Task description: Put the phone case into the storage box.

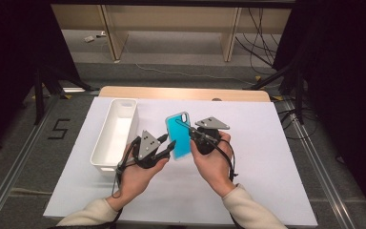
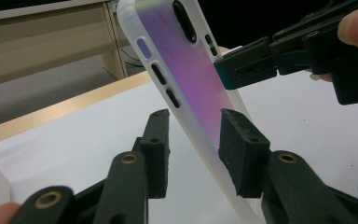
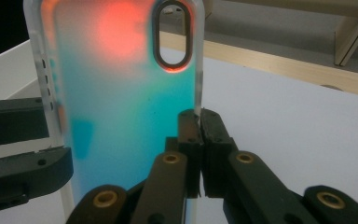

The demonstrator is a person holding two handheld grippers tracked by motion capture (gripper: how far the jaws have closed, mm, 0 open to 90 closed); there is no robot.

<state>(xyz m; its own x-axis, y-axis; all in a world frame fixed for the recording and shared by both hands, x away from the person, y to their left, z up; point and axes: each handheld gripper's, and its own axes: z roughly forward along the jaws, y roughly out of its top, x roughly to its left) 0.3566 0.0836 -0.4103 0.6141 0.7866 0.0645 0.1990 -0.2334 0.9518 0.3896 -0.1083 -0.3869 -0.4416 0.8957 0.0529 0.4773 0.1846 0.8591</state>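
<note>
Mid-frame handover: right gripper (image 3: 199, 140) pinches the phone case (image 1: 178, 134) edge, left gripper (image 2: 193, 140) jaws straddle it unclamped and must close next

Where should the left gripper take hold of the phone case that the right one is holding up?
Grip the phone case on its lower long edge, coming from the left, opposite the right gripper, which is clamped on the other rim. The case stands tilted, its edge already between the left gripper pads. Stay below the button cutouts, where the rim is probably stiffer.
</note>
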